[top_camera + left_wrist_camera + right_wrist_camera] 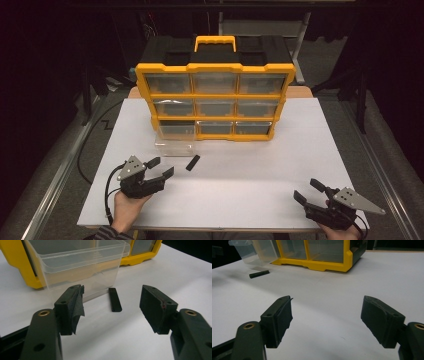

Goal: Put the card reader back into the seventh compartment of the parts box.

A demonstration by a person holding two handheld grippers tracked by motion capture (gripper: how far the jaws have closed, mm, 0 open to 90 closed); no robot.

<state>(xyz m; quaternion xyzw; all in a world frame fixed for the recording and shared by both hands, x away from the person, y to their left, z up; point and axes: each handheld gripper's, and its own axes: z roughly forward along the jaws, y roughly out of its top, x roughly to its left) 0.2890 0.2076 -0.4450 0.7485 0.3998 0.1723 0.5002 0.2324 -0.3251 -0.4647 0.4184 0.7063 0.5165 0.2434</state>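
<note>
bench [300, 165] holds our yellow drawer organizer [215, 95] | clear drawer [174, 141] pulled out already | left hand-held gripper [161, 168] spread near small black bar [193, 162], not grabbed yet | right hand-held gripper [310, 190] spread, idle, well apart

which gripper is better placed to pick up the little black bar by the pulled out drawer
Left. The left gripper is open and aimed at the black bar, which lies just ahead between its fingers. The right gripper sits open at the table's far corner.
</note>
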